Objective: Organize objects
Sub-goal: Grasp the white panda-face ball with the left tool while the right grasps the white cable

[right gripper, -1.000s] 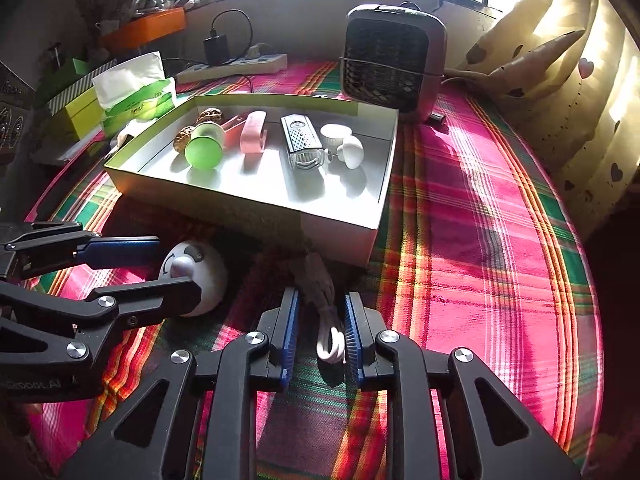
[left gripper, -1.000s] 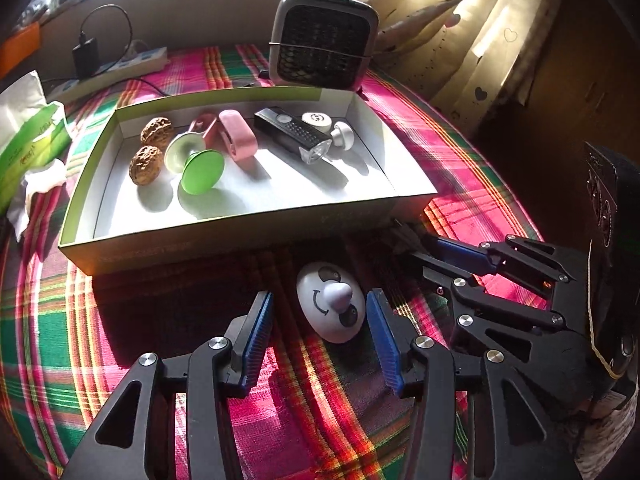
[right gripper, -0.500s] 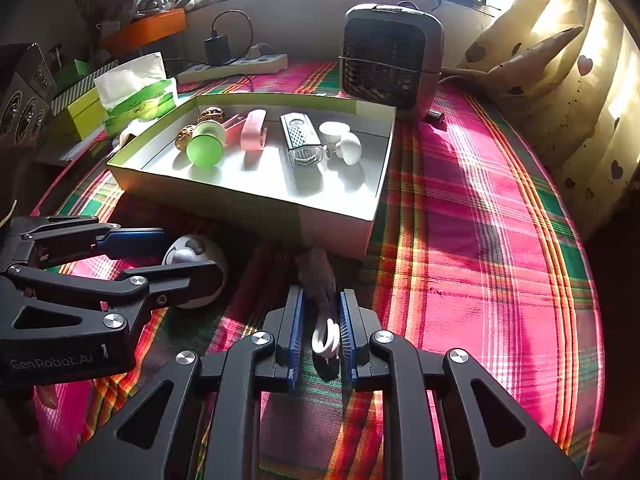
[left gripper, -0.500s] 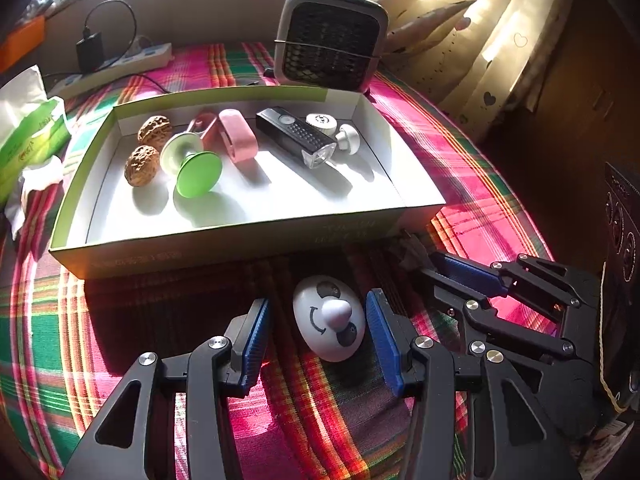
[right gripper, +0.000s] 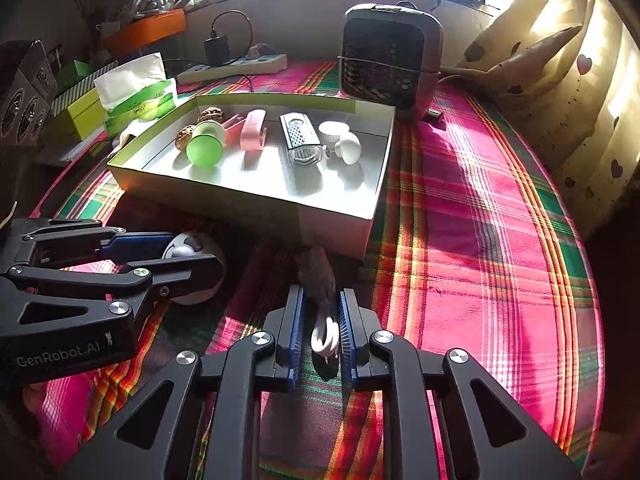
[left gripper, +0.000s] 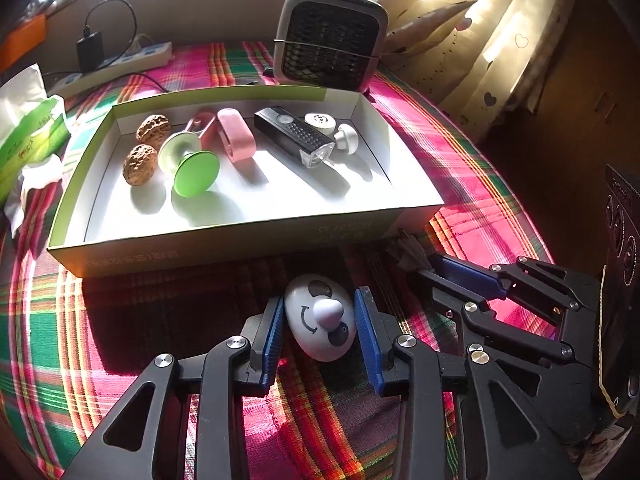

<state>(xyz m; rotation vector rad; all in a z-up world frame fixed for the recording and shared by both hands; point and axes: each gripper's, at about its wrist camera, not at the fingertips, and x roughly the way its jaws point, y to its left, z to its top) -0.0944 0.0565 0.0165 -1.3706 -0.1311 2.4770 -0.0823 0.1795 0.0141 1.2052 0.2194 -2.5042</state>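
A white egg-shaped panda toy lies on the plaid cloth in front of the open box. My left gripper has closed on it, a blue pad on each side; it also shows in the right wrist view. My right gripper is shut on a small keychain with a white loop and a brown furry tail. The box holds two walnuts, a green suction toy, a pink piece, a black bike light and white knobs.
A small heater stands behind the box. A power strip with charger lies at the back left, a tissue pack on the left. Curtains hang at the right. The plaid cloth stretches right of the box.
My left gripper moved forward and closed its pads onto the panda toy. My right gripper narrowed onto the keychain loop.
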